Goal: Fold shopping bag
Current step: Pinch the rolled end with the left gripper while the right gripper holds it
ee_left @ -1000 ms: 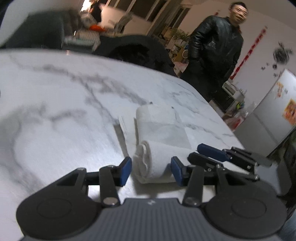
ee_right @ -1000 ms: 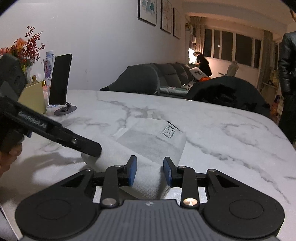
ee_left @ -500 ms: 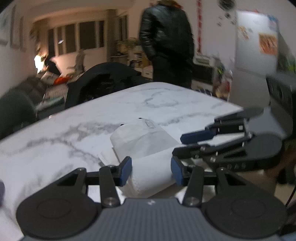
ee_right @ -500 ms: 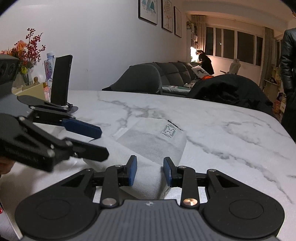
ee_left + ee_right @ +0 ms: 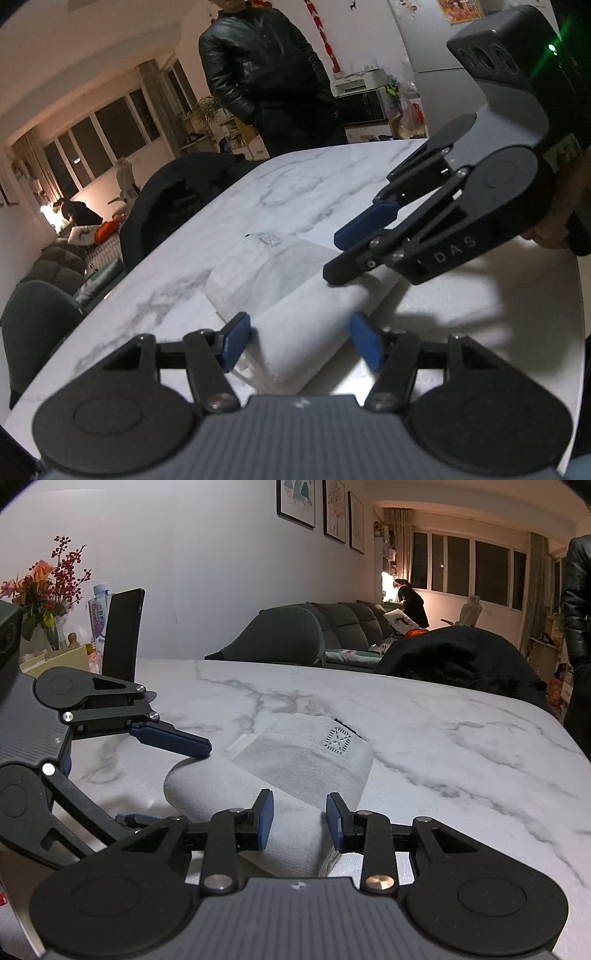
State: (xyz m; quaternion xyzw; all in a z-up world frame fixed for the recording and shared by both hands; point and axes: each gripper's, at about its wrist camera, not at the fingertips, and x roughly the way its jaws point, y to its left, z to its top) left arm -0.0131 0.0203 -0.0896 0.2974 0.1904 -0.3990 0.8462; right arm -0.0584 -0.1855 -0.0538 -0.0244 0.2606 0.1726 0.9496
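The white shopping bag [image 5: 295,775] lies half rolled on the marble worktop [image 5: 461,738], its flat tail pointing away. The left gripper [image 5: 301,341] straddles one end of the roll, spread and not pinching. The right gripper [image 5: 300,821] brackets the other end, also spread. Best to turn both ends evenly, keeping the roll tight and square.

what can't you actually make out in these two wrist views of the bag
- Shopping bag, left wrist: near end hidden behind the left gripper.
- Same bag, right wrist: near end hidden behind the right gripper.
- Bag emblem: too small to read.
- Bottle, right wrist: partly hidden by the upright phone.
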